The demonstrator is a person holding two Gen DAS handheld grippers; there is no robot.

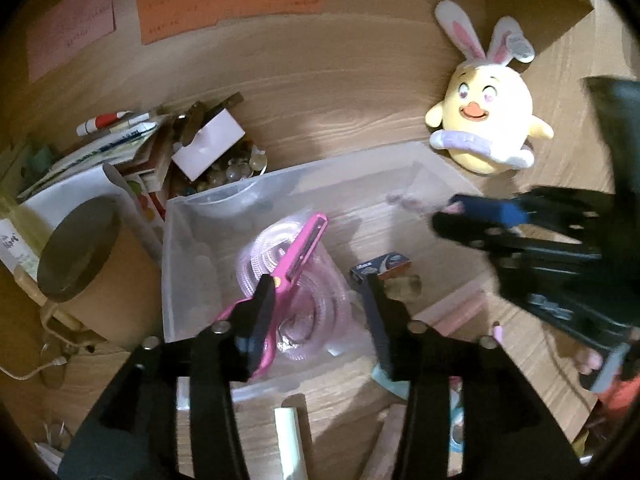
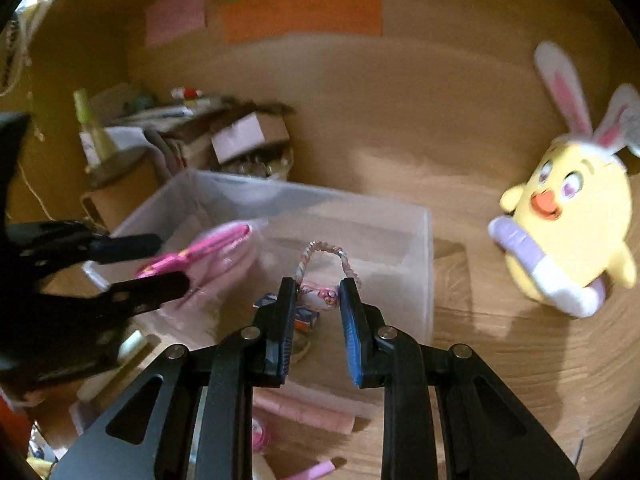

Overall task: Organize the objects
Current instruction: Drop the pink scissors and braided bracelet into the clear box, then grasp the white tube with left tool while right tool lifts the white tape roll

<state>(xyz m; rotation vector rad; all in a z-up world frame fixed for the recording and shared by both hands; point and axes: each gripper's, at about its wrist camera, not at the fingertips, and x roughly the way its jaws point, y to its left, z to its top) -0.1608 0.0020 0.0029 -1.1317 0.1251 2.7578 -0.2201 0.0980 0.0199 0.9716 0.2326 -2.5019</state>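
- left gripper (image 1: pixel 320 280) sits nearest the lens, over the clear bin (image 1: pixel 188 208); its jaws stand apart and released, and the pink scissors (image 1: pixel 298 250) lie against the left finger without being pinched.
- left of the clear bin stands a brown tube with a dark lid (image 1: pixel 80 252), and behind it a heap of papers and a marker (image 1: pixel 106 122).
- just behind the bin's far left corner, a small white box (image 1: pixel 208 144) rests on a pile of glass beads (image 1: pixel 236 168).
- inside the bin, the scissors rest on a coil of pale pink cord (image 1: pixel 264 256); a small blue box (image 1: pixel 380 266) lies on the bin's floor to the right of the coil.
- right gripper (image 2: pixel 318 292) hangs over the near wall of the bin, jaws clenched on a pink-and-white wrapped trinket (image 2: pixel 322 298) with a twisted loop handle (image 2: pixel 320 250) rising above the fingertips.
- right of the bin, on the wooden top, a yellow plush chick with rabbit ears (image 2: pixel 576 216) stands apart from it.
- on the wall behind the bin, pink, green and orange paper notes (image 1: pixel 228 4) are stuck.
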